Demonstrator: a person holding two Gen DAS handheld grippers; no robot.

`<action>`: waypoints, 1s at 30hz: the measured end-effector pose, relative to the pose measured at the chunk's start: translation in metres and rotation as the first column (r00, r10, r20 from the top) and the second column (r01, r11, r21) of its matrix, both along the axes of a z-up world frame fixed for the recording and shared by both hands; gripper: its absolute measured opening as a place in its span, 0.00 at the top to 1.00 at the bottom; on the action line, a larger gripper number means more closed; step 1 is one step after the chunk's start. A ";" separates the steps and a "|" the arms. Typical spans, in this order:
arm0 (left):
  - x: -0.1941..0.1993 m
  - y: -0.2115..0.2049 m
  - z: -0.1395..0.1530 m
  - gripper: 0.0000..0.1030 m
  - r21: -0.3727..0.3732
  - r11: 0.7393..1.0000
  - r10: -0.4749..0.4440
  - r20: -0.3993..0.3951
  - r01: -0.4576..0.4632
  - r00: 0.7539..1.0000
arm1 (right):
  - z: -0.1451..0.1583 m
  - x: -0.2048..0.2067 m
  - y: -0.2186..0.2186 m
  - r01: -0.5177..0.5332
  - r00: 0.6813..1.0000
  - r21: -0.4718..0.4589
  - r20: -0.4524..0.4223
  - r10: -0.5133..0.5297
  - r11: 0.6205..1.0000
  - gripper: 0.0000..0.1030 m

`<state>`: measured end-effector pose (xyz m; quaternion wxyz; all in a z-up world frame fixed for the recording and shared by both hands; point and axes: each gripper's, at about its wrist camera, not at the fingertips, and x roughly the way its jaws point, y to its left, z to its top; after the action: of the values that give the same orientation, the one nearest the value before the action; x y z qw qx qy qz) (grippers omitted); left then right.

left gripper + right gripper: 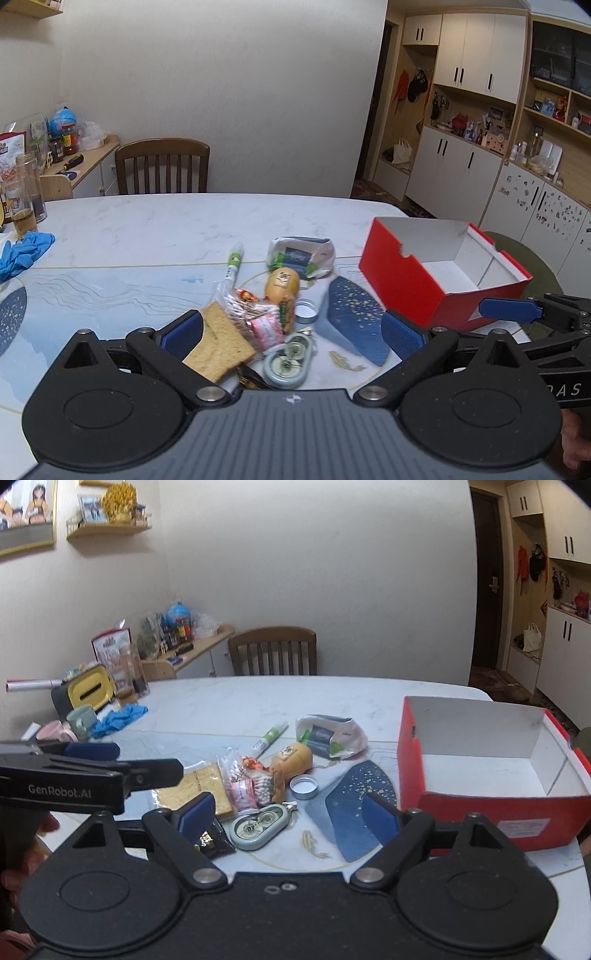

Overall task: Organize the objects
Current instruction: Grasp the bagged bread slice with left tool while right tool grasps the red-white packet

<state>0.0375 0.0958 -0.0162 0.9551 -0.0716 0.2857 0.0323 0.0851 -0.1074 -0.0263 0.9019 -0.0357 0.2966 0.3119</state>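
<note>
Clutter pile sitting mid-table: correction tape dispenser (258,826) lying flat, long axis running 8-to-2 o'clock, beside the sponge (201,789) and cotton swab packet (255,788). Red box (480,808) standing empty at 3 o'clock. Right gripper (290,814) hovering, jaws spread wide, dispenser between them at 12. Left gripper (291,328) likewise gaping, equally near.

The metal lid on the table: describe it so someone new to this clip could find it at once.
Start at the red box on the marble table, then look left to the heap of small items. The metal lid lies flat, just right of the cotton swab bag and behind the correction tape. It is the only round, shallow, silver-rimmed piece there.
</note>
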 end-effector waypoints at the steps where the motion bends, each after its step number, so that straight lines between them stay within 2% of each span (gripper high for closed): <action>1: 0.003 0.004 -0.002 0.00 0.009 1.000 -0.002 -0.001 0.002 1.000 | -0.002 0.003 0.005 0.001 1.000 -0.010 -0.002 -0.001 1.000 0.17; 9: 0.025 0.035 -0.032 0.00 0.107 0.993 -0.043 -0.045 0.048 0.998 | -0.026 0.035 0.040 0.004 0.996 -0.060 -0.083 -0.009 0.998 0.17; 14: 0.043 0.053 -0.061 0.00 0.158 0.982 -0.085 -0.115 0.103 0.990 | -0.042 0.053 0.060 -0.003 0.987 -0.073 -0.160 -0.008 0.997 0.17; 19: 0.055 0.070 -0.079 0.00 0.209 0.964 -0.134 -0.156 0.165 0.979 | -0.051 0.062 0.084 -0.034 0.985 -0.107 -0.171 0.015 0.994 0.17; 23: 0.069 0.086 -0.091 0.00 0.201 0.951 -0.193 -0.212 0.236 0.958 | -0.058 0.071 0.101 -0.040 0.984 -0.132 -0.178 0.016 0.990 0.18; 26: 0.075 0.089 -0.098 0.00 0.235 0.927 -0.238 -0.236 0.293 0.942 | -0.063 0.075 0.112 -0.046 0.983 -0.153 -0.183 0.017 0.987 0.18; 30: 0.080 0.090 -0.107 0.01 0.238 0.903 -0.294 -0.266 0.358 0.918 | -0.070 0.079 0.125 -0.055 0.980 -0.170 -0.196 0.021 0.984 0.18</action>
<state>0.1178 0.1861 -0.1230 0.9089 0.1184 0.3915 -0.0808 0.1645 0.0172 -0.0967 0.8561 -0.0896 0.4083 0.3038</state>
